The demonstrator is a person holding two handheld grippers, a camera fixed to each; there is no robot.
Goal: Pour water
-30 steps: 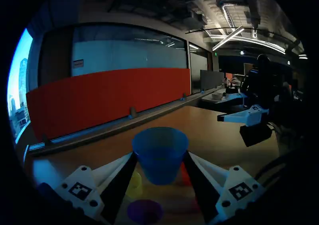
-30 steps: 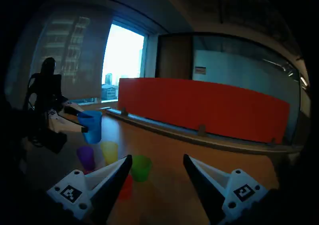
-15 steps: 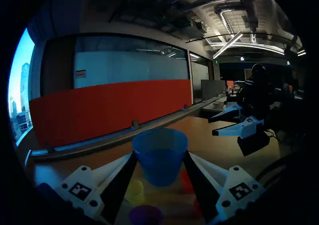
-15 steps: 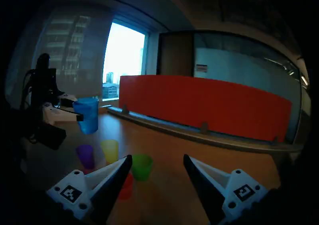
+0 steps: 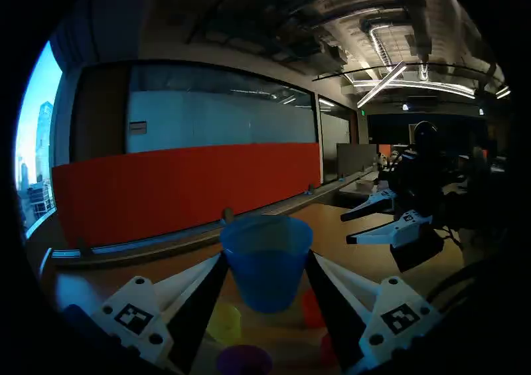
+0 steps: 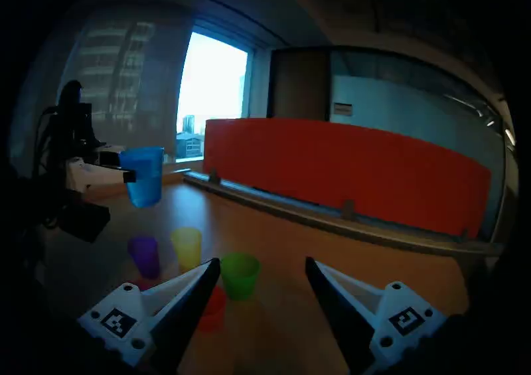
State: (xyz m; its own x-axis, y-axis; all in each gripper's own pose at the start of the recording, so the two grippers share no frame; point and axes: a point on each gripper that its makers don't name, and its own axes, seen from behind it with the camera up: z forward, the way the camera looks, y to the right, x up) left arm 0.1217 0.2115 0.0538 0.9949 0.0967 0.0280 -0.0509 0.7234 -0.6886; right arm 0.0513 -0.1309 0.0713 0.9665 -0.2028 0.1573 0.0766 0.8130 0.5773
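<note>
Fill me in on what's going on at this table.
A person works two grippers. The left gripper is shut on a blue cup, held upright above the table. The right gripper is open and empty, near the green cup. A yellow cup, purple cup and red cup stand beside it. No pouring yet.

Raised cup (image 5: 266, 269) above cups (image 6: 186, 245) on table (image 6: 292, 239), partition (image 6: 345, 169) behind

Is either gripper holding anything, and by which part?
The left gripper holds the blue cup by its side walls, one finger on each side below the rim. The right gripper is open, holding nothing.
</note>
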